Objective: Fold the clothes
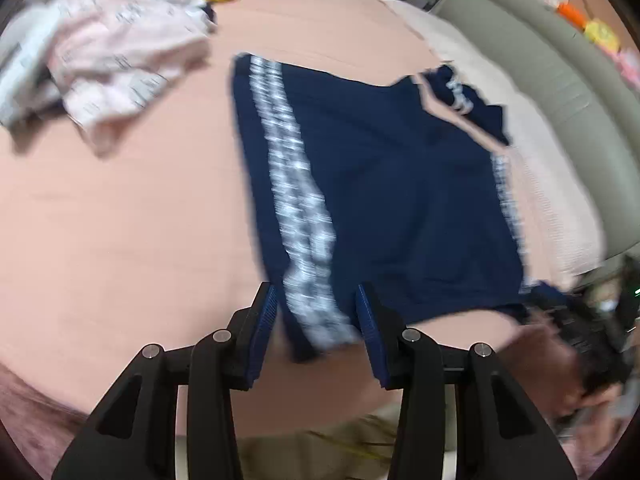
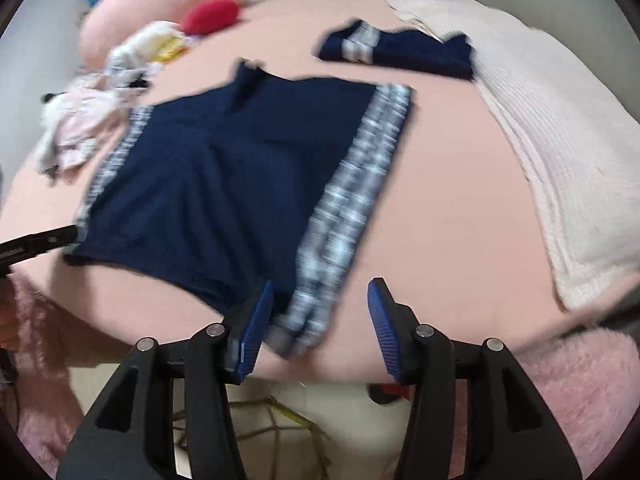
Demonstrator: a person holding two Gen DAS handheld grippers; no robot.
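Dark navy shorts (image 1: 384,200) with white-patterned side bands lie spread flat on the pink bed sheet (image 1: 120,240). My left gripper (image 1: 316,316) is open at the near hem, its blue pads (image 1: 264,320) standing either side of one patterned band without pressing it. My right gripper (image 2: 320,312) is open as well, straddling the other band's near corner (image 2: 304,320), which lies loose between the pads (image 2: 380,316). In the right wrist view the navy shorts (image 2: 240,184) fill the middle. A second navy garment (image 2: 396,52) lies bunched beyond them.
A heap of pink and white clothes (image 1: 112,64) sits at the far left, with a red plush (image 2: 210,14) behind it. A pale knitted blanket (image 2: 540,140) runs along the right side. Fuzzy pink fabric (image 2: 580,380) hangs at the near edge. A grey padded bed frame (image 1: 540,60) lies beyond.
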